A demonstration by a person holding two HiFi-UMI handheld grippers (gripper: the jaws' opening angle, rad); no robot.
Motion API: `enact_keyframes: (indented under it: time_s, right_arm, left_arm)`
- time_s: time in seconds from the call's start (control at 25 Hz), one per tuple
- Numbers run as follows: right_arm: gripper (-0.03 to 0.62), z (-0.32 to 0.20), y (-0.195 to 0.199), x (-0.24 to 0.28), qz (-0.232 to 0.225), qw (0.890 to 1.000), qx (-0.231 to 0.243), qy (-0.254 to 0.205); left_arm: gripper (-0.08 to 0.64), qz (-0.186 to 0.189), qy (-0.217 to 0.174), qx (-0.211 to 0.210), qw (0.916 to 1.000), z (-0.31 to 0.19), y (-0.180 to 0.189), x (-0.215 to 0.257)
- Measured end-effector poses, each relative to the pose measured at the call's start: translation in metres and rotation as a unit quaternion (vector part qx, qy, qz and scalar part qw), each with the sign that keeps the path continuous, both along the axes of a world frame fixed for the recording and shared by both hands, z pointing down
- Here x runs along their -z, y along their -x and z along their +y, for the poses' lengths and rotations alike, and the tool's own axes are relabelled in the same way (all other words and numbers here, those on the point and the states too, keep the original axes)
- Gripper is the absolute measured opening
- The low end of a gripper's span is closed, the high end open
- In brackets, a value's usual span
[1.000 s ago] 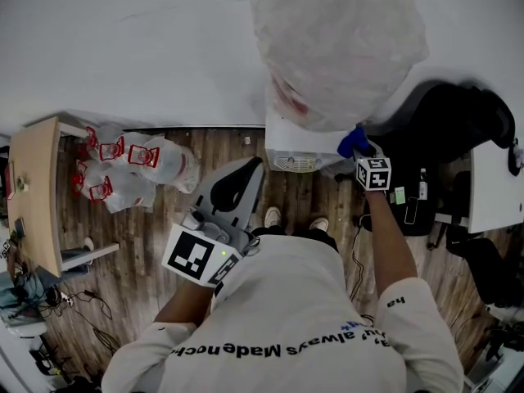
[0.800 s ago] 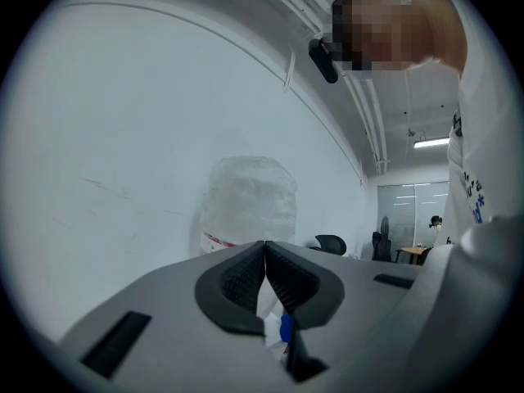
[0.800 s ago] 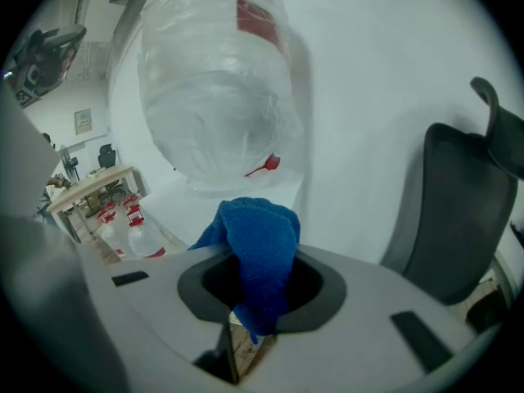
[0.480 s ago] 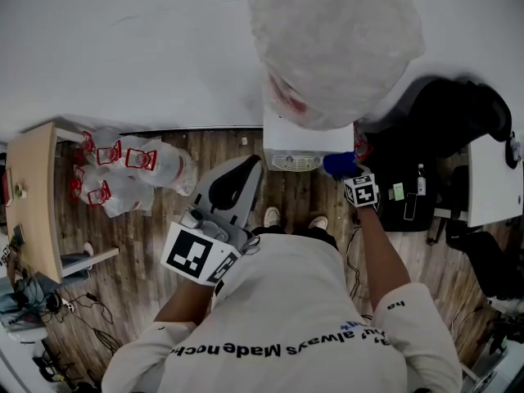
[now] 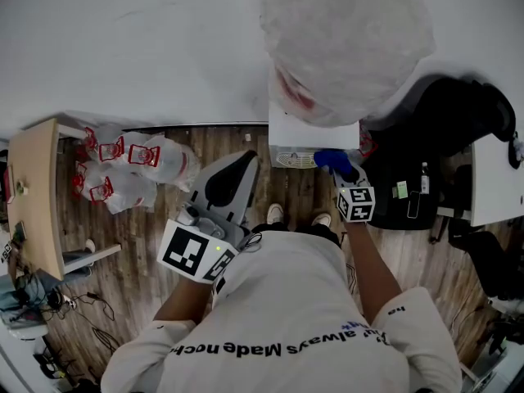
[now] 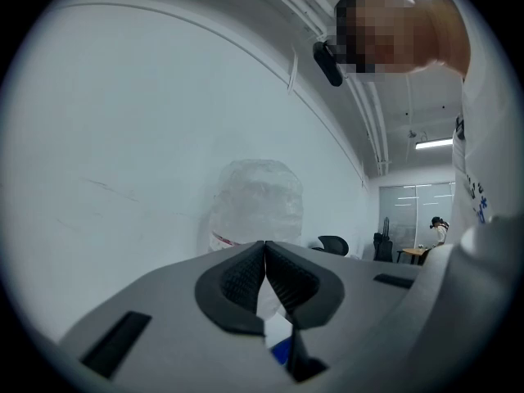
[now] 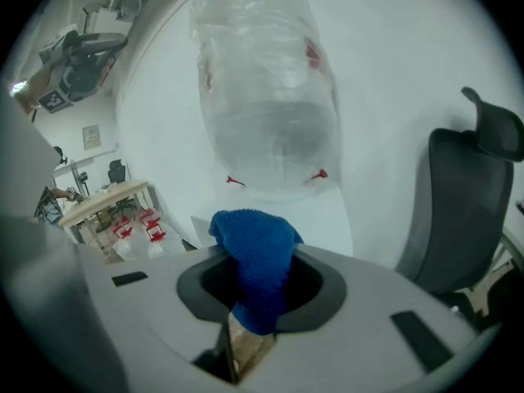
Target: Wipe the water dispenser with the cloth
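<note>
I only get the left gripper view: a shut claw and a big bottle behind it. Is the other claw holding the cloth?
Observer: Yes, the right claw is shut on the blue cloth.
Kid: Where is it on the machine?
Observer: Head view puts the cloth at the front right corner of the white water dispenser, below the bottle.
Kid: Anything on the floor?
Observer: Plastic bags with red print, beside a wooden table on the person's left.

Cloth point(image 5: 332, 160) slid left — onto dispenser point(image 5: 304, 134) front.
</note>
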State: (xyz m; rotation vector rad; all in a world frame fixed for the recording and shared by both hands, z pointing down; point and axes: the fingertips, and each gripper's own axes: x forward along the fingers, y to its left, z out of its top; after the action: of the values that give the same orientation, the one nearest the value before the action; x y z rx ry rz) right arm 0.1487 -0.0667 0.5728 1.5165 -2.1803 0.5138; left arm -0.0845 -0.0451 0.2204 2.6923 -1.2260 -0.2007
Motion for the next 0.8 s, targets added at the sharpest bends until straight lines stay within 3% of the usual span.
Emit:
enact_keyframes:
  time_s: [0.24, 0.44, 0.8]
  right_arm:
    - [0.094, -0.002, 0.089, 0.024, -0.068, 0.996, 0.049, -0.005]
    - [0.095, -0.013, 0.152, 0.019, -0.097, 0.991, 0.086, 0.012]
    - [0.094, -0.046, 0.193, -0.033, -0.068, 0.992, 0.087, 0.062]
  left_arm:
    - [0.020, 0.001, 0.000, 0.005, 1.0000, 0.002, 0.009, -0.001]
    - [0.020, 0.001, 0.003, 0.012, 0.9999, 0.004, 0.016, -0.003]
    - [0.020, 0.000, 0.009, 0.031, 0.9995, 0.005, 0.034, -0.007]
